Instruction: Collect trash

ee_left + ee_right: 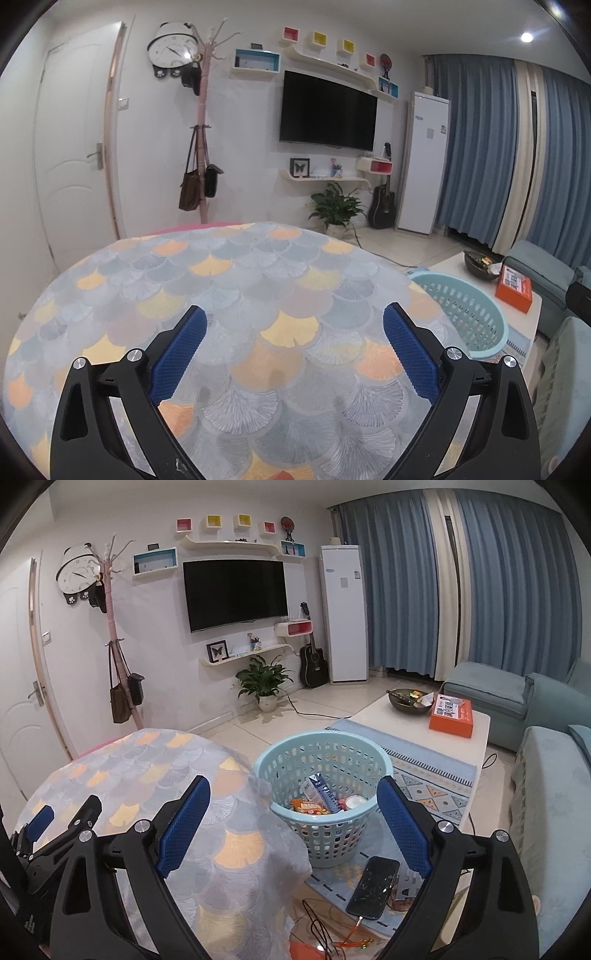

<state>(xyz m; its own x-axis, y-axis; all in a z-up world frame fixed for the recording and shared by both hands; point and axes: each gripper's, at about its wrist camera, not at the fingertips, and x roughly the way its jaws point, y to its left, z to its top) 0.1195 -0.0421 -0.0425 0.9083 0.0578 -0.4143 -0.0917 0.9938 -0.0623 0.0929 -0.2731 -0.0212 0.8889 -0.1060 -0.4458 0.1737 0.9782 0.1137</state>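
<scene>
A light blue perforated basket (325,775) stands on the rug right of the round table (155,775). It holds trash: a blue and white carton (320,790), an orange snack packet (309,806) and a white cup (354,802). The basket also shows in the left wrist view (465,310), at the table's right edge. My left gripper (293,332) is open and empty above the patterned tablecloth (229,295). My right gripper (293,805) is open and empty, hovering over the table's right edge and the basket. The left gripper (62,819) shows at the far left of the right wrist view.
A phone (373,886) on a cable lies on the rug (424,775) in front of the basket. A white coffee table (406,723) carries an orange box (451,714) and a dark bowl (406,698). Teal sofas (546,775) stand at the right. Cables (325,926) lie on the floor.
</scene>
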